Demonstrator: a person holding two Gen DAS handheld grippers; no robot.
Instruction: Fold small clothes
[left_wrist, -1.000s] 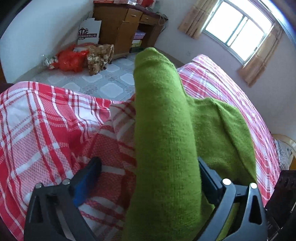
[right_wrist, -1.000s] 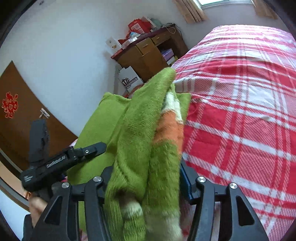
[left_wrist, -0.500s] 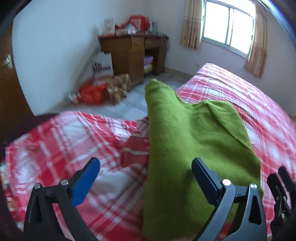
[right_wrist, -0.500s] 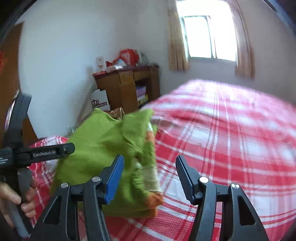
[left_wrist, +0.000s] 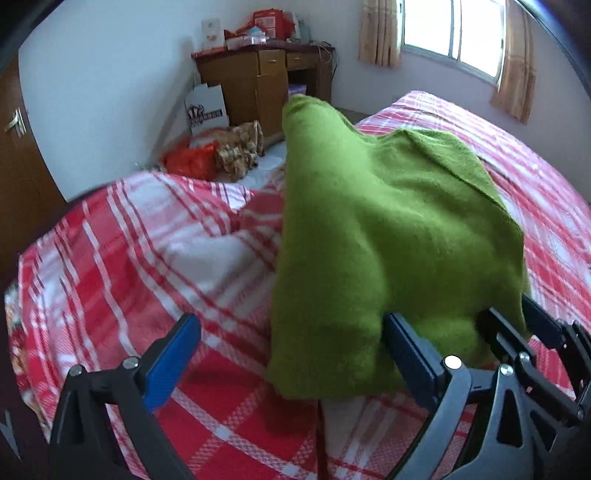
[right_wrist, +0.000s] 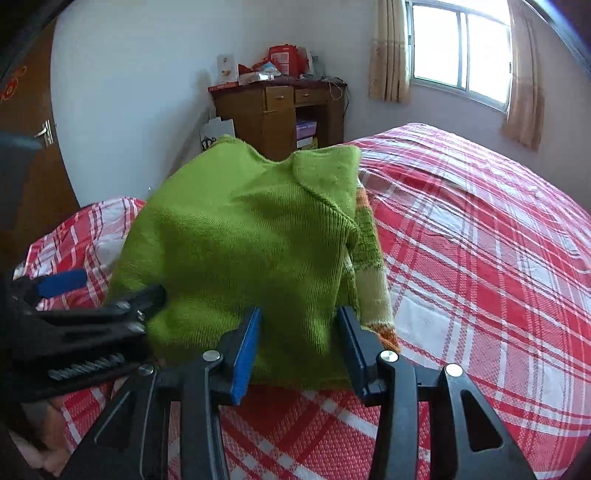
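Sweater (right_wrist: 251, 240) lies folded near the bed's (right_wrist: 480, 258) left edge. Right hand-held gripper (right_wrist: 299, 343) is closing around its near hem, left hand-held gripper (left_wrist: 291, 354) gapes empty; a snagged hem could undo the fold.

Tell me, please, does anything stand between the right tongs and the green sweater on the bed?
Nothing visible does. The green sweater lies folded on the checked bedspread, its near edge already between the closing blue pads of the right tongs.
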